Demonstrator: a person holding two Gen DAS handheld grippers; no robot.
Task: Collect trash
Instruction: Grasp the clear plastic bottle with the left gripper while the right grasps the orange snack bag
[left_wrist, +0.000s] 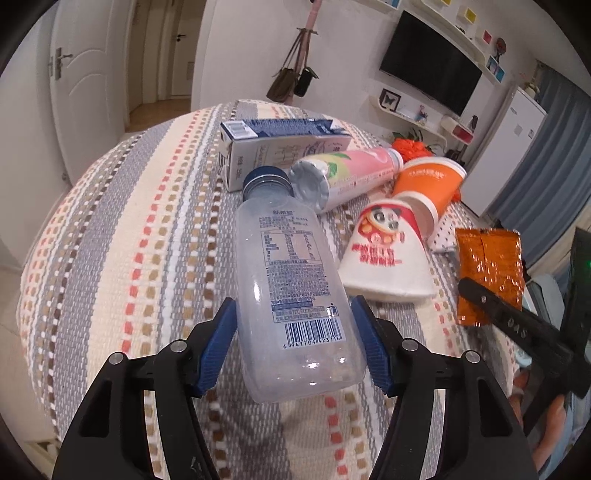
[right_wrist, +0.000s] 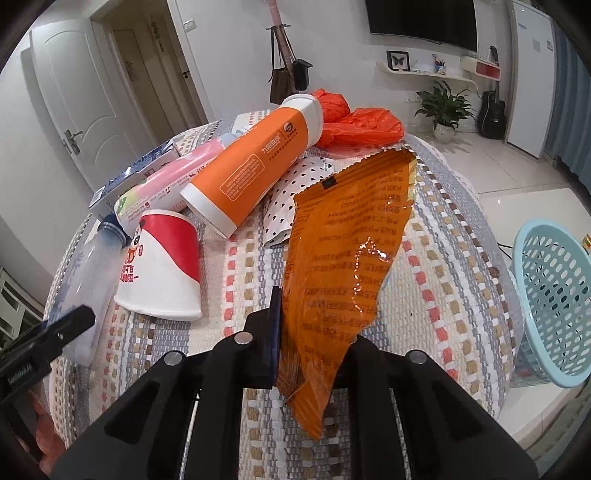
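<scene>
A clear, empty plastic bottle with a dark blue screw cap lies on its side on the striped woven tablecloth, its printed label and barcode facing up and its cap pointing away toward the other litter. The left gripper has its blue-padded fingers spread around the bottle's lower half, one on each flank; the pads sit close against the plastic, though whether they actually press on it is hard to judge from this angle. The right gripper is closed on a crinkled, glossy orange foil snack wrapper, pinching its lower end so the torn top stretches forward over the cloth. Just beyond the bottle lie a white and red paper cup with a panda print, tipped on its side, a pink-labelled plastic bottle, a blue and white milk carton and an orange paper cup. A pale blue plastic mesh basket stands beside the table at the right.
</scene>
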